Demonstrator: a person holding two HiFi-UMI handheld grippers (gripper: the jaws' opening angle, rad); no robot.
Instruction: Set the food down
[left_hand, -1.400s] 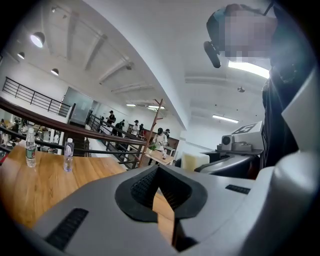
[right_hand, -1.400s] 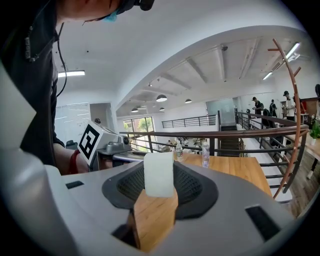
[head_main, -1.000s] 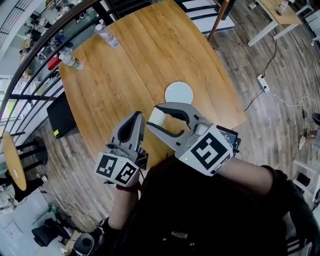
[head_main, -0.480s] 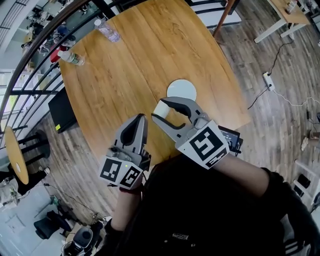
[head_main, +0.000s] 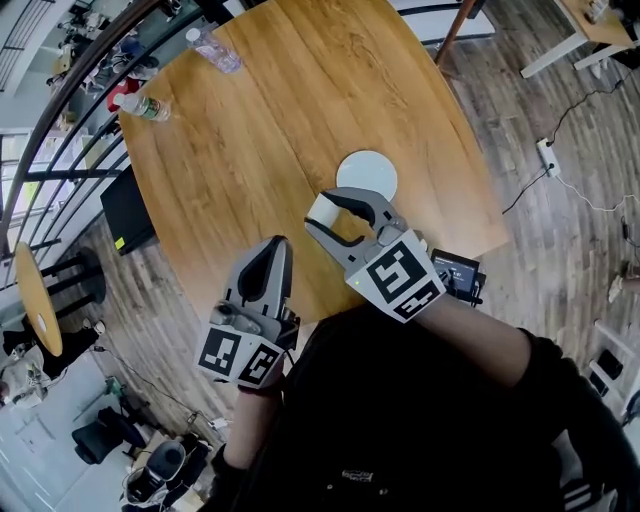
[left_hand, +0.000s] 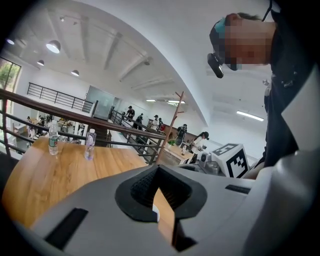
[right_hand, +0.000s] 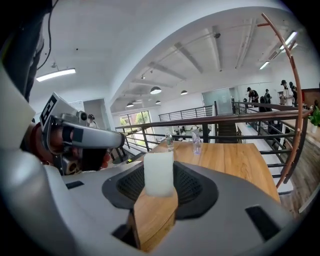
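Observation:
In the head view my right gripper (head_main: 316, 216) is shut on a white block of food (head_main: 321, 209). It hangs over the round wooden table (head_main: 280, 110), just short of a white plate (head_main: 367, 174). The right gripper view has the white block (right_hand: 159, 173) upright between the dark pads, with the tabletop beyond. My left gripper (head_main: 272, 248) hovers over the table's near edge, left of the right one, shut and holding nothing. In the left gripper view its tips (left_hand: 157, 170) meet, with only wood showing in the slit below them.
Two plastic bottles (head_main: 212, 48) (head_main: 140, 104) stand at the table's far left edge, by a dark railing (head_main: 60, 90). A black flat object (head_main: 125, 215) lies on the floor at left. A power strip with cables (head_main: 547, 152) lies on the floor at right.
My right gripper has edged a little closer to the plate with the white block in it. The left gripper has drifted slightly back and stays shut.

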